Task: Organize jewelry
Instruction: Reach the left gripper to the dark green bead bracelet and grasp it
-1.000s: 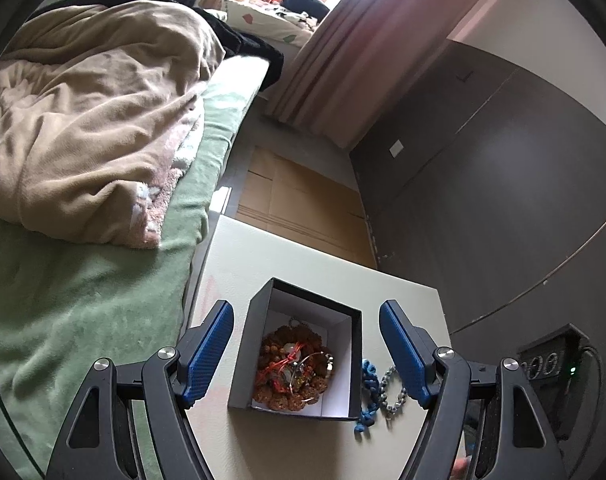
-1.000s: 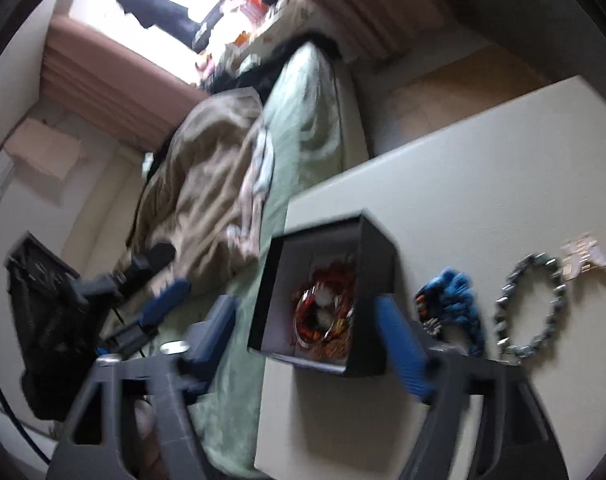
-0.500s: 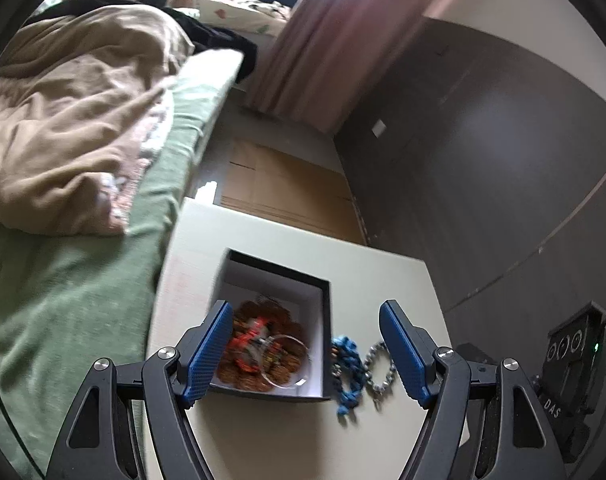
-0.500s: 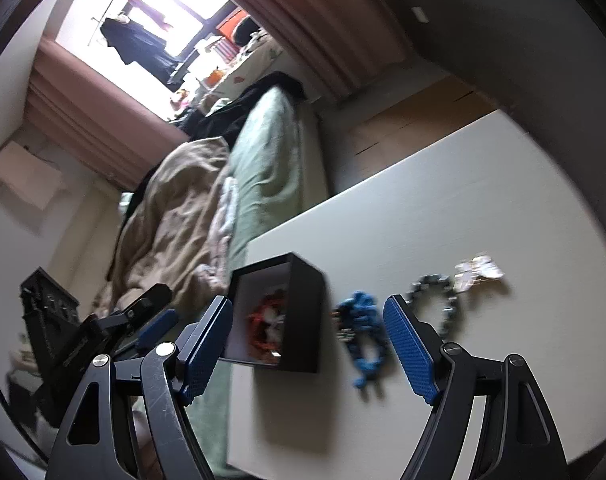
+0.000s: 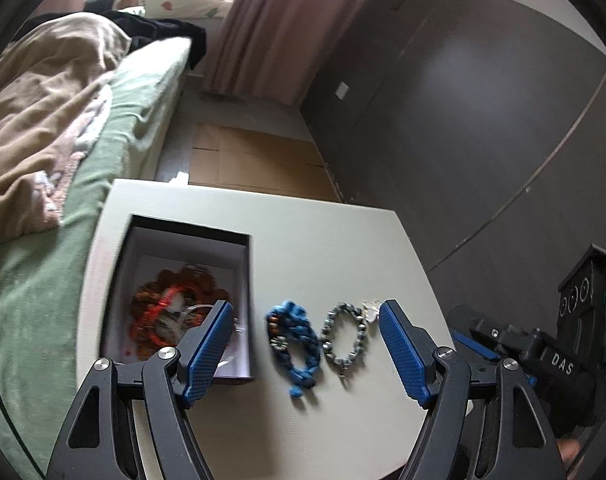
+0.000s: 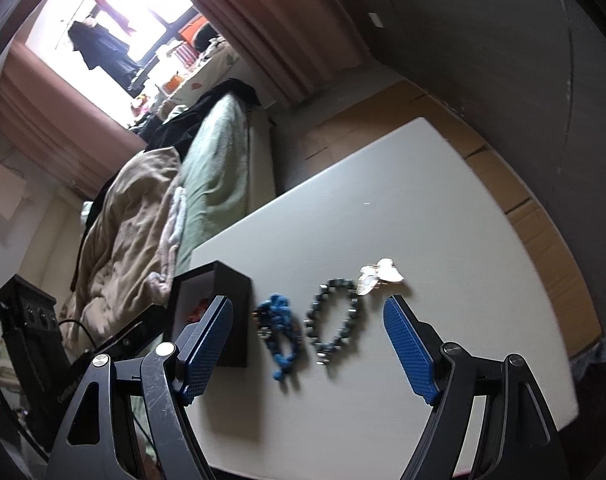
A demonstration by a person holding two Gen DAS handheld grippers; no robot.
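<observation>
A black box (image 5: 252, 300) (image 6: 235, 300) with a white lining stands on the white table's left side and holds red and brown bead jewelry (image 5: 163, 312). Right of it lie a blue braided bracelet (image 5: 295, 340) (image 6: 279, 332), a grey bead bracelet (image 5: 343, 336) (image 6: 335, 324) and a small pale clip (image 5: 371, 307) (image 6: 379, 274). My left gripper (image 5: 305, 348) is open and empty above the bracelets. My right gripper (image 6: 309, 344) is open and empty above the same bracelets, and its body shows at the right of the left wrist view (image 5: 543, 356).
The white table (image 5: 323, 248) (image 6: 443, 220) ends close to a green bed with a tan blanket (image 5: 43, 120) on the left. Cardboard (image 5: 255, 160) lies on the floor beyond it. A dark wall (image 5: 463, 100) stands to the right.
Both grippers have swung right, from over the box to over the two bracelets. The left wrist view now shows the pale clip and the right gripper's body.
</observation>
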